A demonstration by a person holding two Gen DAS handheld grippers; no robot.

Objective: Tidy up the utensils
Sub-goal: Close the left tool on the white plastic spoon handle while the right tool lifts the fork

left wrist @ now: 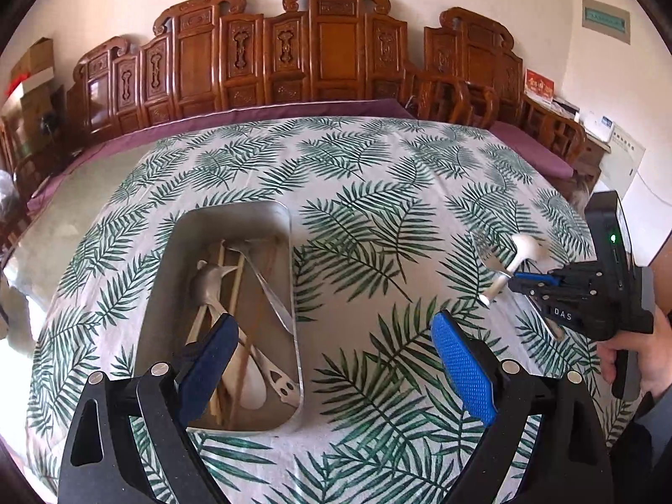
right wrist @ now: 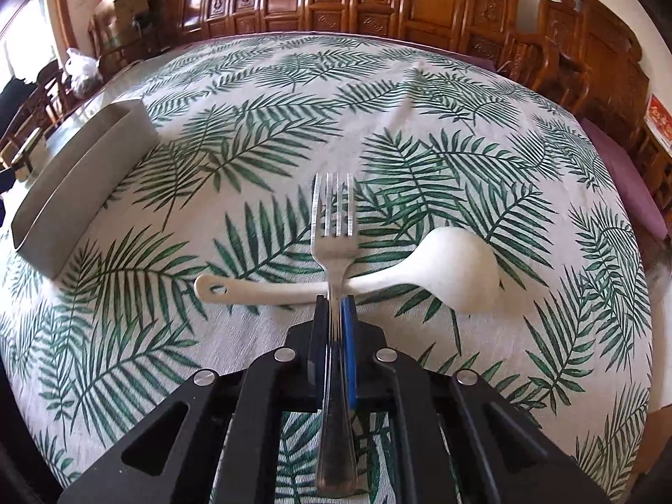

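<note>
Far left from my seat: the metal tray [left wrist: 235,227] sits on the desk [left wrist: 357,193] with its leaf-print cloth, already holding chopsticks [left wrist: 237,290], a couple of metal spoons [left wrist: 210,281] and a pale one [left wrist: 252,386], all lying lengthwise and overlapping. My left tongs [left wrist: 332,361] hang right over the near end of it, spread wide, nothing between the blue pads; the left pad covers part of the tray's contents, the right pad sits over bare cloth.

Moving right, the fork [right wrist: 334,227] is the one I've got. The right tongs [right wrist: 336,306] are pinched tight on its neck, tines pointing straight away from me and the handle running back under the rig. Shiny steel, four tines, a bit scuffed at the handle end.

Right under the fork lies the white spoon [right wrist: 453,269], crosswise, handle with a hanging hole to the left and bowl to the right. The fork's neck crosses its handle; can't tell if they're touching. The left view also catches a hand [left wrist: 642,348] holding the right rig.
</note>
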